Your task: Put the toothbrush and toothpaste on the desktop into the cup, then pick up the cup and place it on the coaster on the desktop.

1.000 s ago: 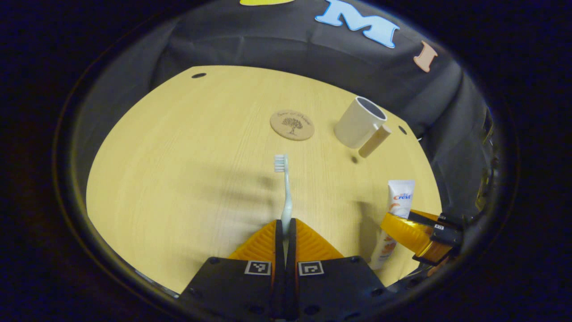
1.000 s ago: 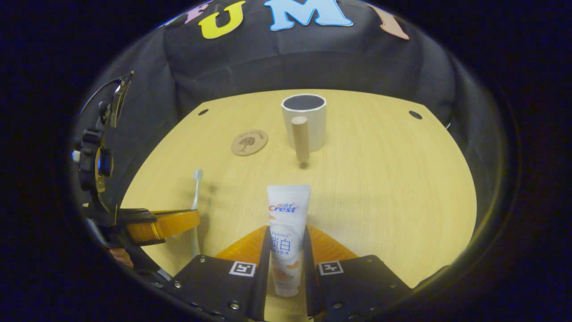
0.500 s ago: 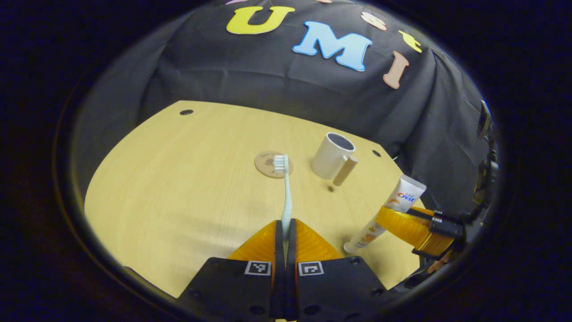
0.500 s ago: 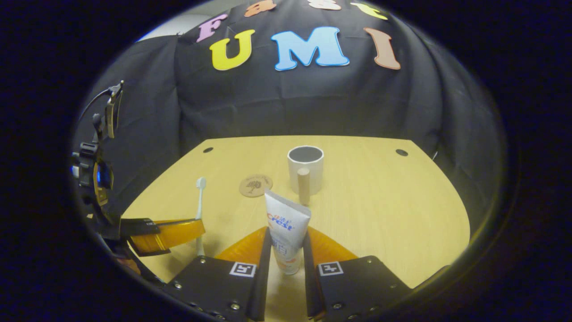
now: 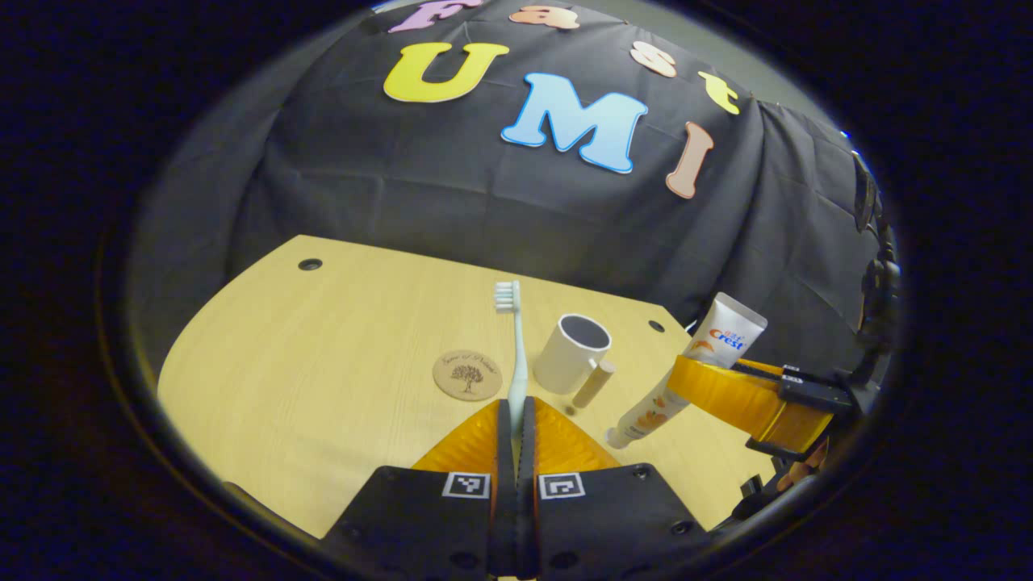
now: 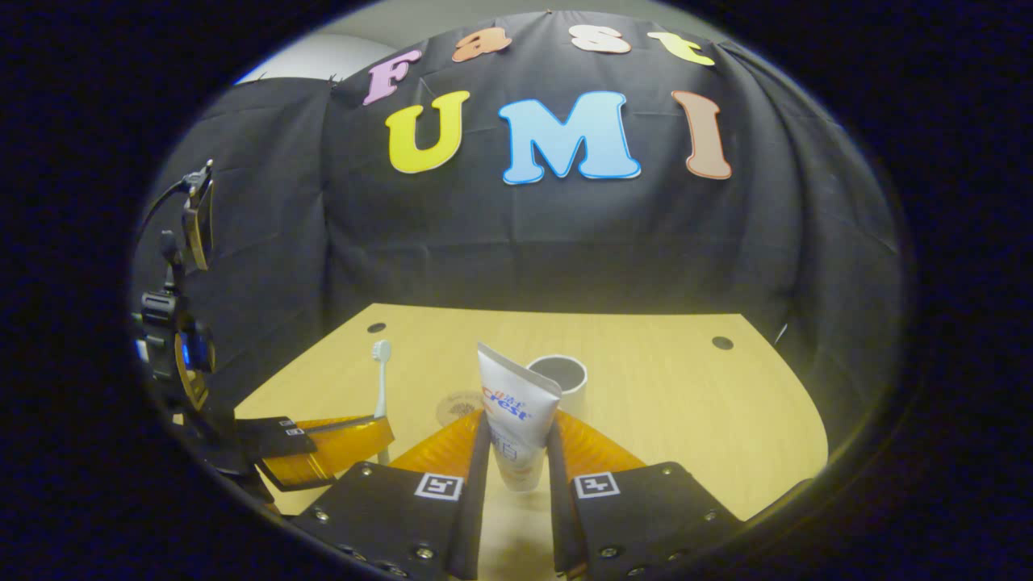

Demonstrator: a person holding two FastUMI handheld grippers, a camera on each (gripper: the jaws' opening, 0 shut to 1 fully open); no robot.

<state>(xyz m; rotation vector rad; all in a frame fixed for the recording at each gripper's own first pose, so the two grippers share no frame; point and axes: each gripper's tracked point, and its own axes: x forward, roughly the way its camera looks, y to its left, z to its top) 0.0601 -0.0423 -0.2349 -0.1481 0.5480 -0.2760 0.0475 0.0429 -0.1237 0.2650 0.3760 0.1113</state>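
Left gripper [image 5: 516, 411] pinching the toothbrush [image 5: 513, 339], right gripper [image 6: 516, 440] pinching the toothpaste [image 6: 516, 411], both held above the desk [image 5: 323, 355] near the cup [image 5: 571, 353].

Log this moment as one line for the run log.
left claw: shut on toothbrush | right claw: shut on toothpaste | both lifted | cup: empty on desktop | coaster: bare

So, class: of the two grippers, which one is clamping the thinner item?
The left gripper: it pinches the slim toothbrush, while the right gripper holds the wider toothpaste.
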